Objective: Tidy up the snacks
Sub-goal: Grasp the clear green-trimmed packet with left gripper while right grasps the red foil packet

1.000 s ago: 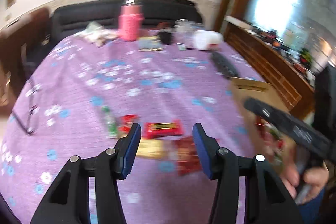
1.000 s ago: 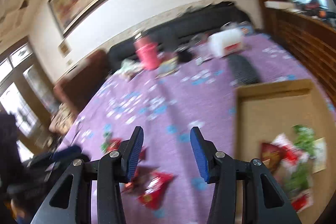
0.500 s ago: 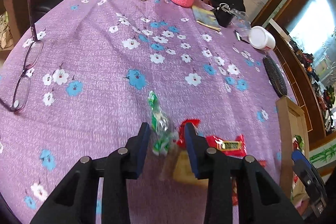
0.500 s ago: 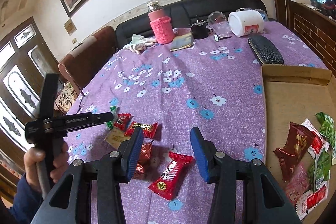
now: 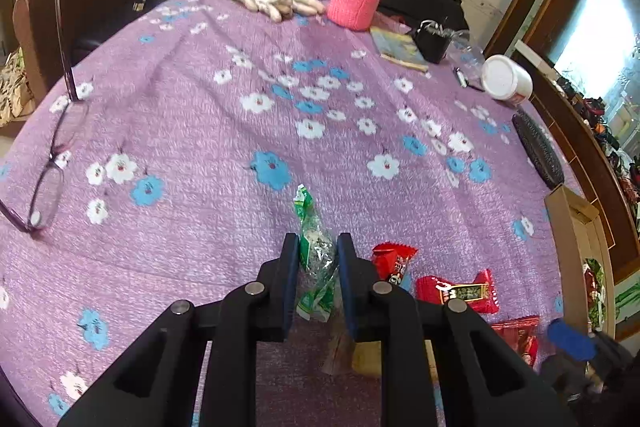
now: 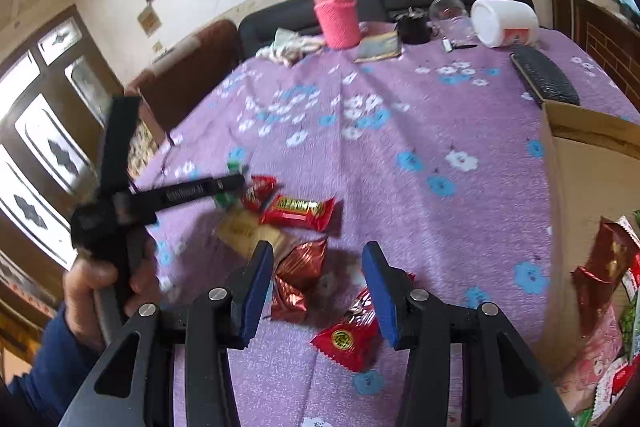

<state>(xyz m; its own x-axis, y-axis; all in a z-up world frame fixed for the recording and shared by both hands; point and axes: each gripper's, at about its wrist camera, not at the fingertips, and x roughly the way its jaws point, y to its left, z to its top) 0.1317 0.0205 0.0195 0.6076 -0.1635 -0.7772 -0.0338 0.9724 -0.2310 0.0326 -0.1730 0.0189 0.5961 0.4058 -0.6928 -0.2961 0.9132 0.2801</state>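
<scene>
The left gripper, apart around the green packet half a second ago, has now closed on it at lower centre, ready to carry to the cardboard box at right, while the right gripper hangs open above the red snacks.

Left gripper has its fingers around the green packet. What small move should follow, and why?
Probably lift it straight up. The left gripper is shut on the green snack packet, whose tail still lies on the purple cloth beside the red snacks. Then carry it toward the cardboard box, where other snacks lie.
</scene>
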